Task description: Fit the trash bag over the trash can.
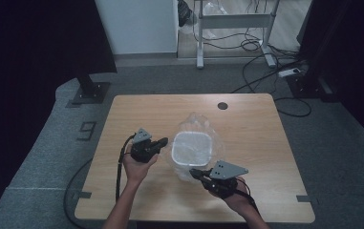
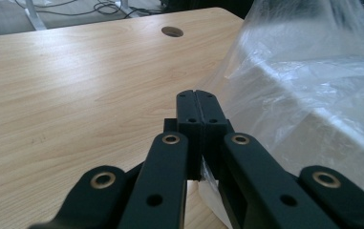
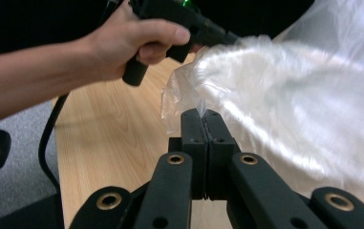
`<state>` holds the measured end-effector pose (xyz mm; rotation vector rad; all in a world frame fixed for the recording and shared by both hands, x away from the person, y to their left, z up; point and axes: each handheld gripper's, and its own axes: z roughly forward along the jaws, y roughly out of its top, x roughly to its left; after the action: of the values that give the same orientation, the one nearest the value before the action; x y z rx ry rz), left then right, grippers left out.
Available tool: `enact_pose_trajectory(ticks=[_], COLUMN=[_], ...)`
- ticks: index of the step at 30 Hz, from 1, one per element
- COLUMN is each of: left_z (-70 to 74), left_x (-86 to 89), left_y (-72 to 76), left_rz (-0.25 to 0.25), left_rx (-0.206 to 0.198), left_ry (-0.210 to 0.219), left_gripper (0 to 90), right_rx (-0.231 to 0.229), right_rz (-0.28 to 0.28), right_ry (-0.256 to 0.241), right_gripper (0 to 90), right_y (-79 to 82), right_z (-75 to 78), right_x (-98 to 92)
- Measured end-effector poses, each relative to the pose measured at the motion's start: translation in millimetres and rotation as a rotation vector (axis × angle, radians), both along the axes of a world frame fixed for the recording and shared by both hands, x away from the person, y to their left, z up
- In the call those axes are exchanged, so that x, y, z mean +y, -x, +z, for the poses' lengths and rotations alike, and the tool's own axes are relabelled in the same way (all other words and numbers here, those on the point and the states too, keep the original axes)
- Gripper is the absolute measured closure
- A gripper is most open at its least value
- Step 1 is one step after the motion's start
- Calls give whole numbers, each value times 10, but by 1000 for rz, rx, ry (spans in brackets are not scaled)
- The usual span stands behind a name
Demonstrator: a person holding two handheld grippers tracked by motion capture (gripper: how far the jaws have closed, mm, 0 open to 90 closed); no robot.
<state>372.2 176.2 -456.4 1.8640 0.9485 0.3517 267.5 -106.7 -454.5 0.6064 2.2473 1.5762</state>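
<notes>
A white square container (image 1: 192,148) sits mid-table inside a clear plastic bag (image 1: 196,125). My left gripper (image 1: 163,142) is at the bag's left side, jaws shut, with a strip of film caught between them in the left gripper view, where the gripper (image 2: 198,93) lies against the bag (image 2: 308,90). My right gripper (image 1: 193,172) is at the bag's near edge. In the right gripper view the gripper (image 3: 207,113) is shut on the bag (image 3: 284,114), a sliver of film poking out at its tips. The container's contents are hidden by the film.
The wooden table (image 1: 136,109) has a round cable hole (image 1: 222,105) at the back. Beyond the table, cables and a power strip (image 1: 289,72) lie on grey carpet. A desk frame (image 1: 234,21) stands behind them.
</notes>
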Motion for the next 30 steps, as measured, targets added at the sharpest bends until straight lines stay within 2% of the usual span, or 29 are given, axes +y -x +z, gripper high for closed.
enact_pose_trajectory(ticks=[7,17,19,21,24,25,30], left_z=[-16,-11,17,63,154,187,320], left_x=[-25,-28,-11,25,112,132,204], left_y=[-20,-42,-21,15,56,65,99], left_rz=[-2,-11,-22,-19,-37,-51,-99], left_rx=[10,15,-4,-42,-84,-95,-134], left_ry=[-4,-5,4,18,78,86,85], left_gripper=[900,885,830,743,651,600,445], right_rx=[-1,19,18,13,10,10,10], right_rz=[-2,-26,-30,-30,-28,-27,-27], right_ry=[10,23,24,28,31,33,30], right_gripper=[881,848,843,839,838,839,839], right_y=[44,-25,-28,-21,-19,-20,-21], right_z=[-107,-226,-220,-205,-187,-182,-174], right_x=[-28,-73,-77,-76,-83,-88,-79])
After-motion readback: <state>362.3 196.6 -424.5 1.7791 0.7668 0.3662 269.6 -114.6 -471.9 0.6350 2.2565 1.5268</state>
